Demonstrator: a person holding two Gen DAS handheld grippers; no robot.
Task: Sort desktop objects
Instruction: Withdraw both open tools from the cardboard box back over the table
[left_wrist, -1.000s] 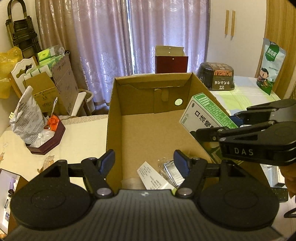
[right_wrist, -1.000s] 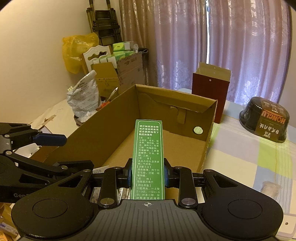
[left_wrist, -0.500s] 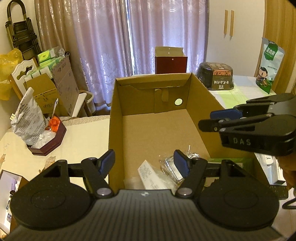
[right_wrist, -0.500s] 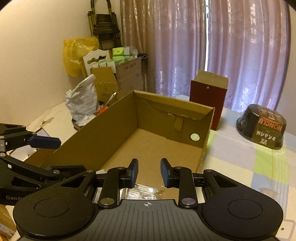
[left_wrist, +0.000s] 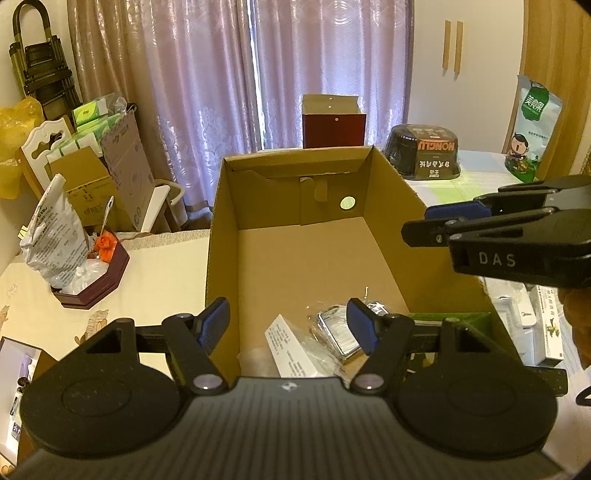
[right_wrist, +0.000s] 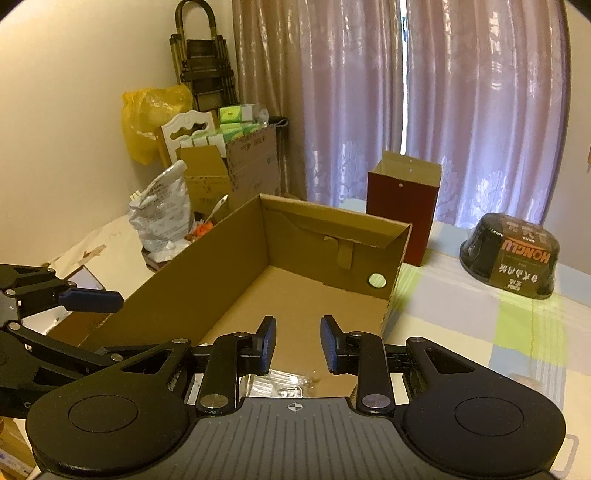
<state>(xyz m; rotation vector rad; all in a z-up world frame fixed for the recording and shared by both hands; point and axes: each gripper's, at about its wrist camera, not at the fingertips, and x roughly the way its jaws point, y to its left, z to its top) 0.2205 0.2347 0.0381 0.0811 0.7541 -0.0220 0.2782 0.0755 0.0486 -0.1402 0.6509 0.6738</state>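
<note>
One second ago the right gripper (right_wrist: 297, 343) was clamped on a green printed carton, held upright over the cardboard box (left_wrist: 391, 206). Half a second ago the fingers were already empty and slightly parted; now the gap between them is wider, nothing between the pads. The green carton (left_wrist: 448, 317) now lies inside the box at its near right corner, mostly hidden behind the left gripper's finger in the left wrist view. In that same view the right gripper (left_wrist: 415, 223) has shifted up and to the right, off the box interior, now over the right wall.
</note>
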